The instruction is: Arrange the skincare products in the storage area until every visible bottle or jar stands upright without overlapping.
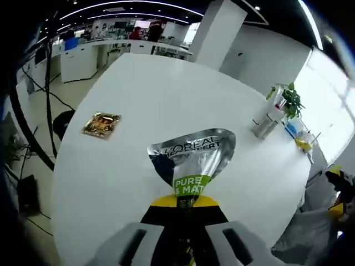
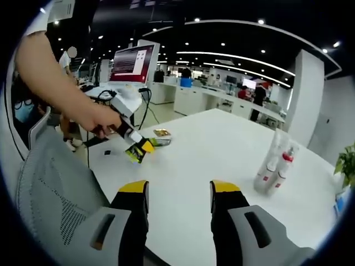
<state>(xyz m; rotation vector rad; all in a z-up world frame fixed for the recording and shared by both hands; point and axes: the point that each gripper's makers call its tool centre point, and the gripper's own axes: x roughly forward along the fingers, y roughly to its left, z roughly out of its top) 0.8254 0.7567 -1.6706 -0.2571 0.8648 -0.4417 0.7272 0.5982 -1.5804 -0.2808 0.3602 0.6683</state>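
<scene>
Left gripper view
- Left hand-held gripper [image 1: 186, 244]: its jaws rise from the bottom edge and are clenched on the black-and-yellow end of a L'Oreal tube [image 1: 191, 169].
- L'Oreal tube: held above the surface [image 1: 138, 100]; its silver crimped end fans out wide, pointing away from the camera.
- Gold packet [image 1: 102, 124]: lies flat near the left edge of the surface, well apart from the tube.
- Clear bottles [image 1: 266, 119]: stand upright at the far right edge, just beside a potted plant [image 1: 288, 100].
- Open room: the broad white middle of the surface between the packet and the bottles carries nothing; the left edge curves down to the floor, where black cables [image 1: 39, 111] run.

Right gripper view
- Right hand-held gripper [image 2: 178, 216]: released, its yellow-tipped jaws spread apart over the near edge of the surface [image 2: 222, 144], grasping nothing.
- Left hand-held gripper [image 2: 133, 145]: comes in from the left in a person's hand [image 2: 102, 123], holding the yellow-and-black tube end over the left corner of the surface.
- Gold packet [image 2: 161, 133]: just beyond that gripper, near the left edge.
- Clear bottles [image 2: 274, 163]: upright, close together on the right.
- Grey mesh chair [image 2: 52, 188]: pressed near the left edge.
</scene>
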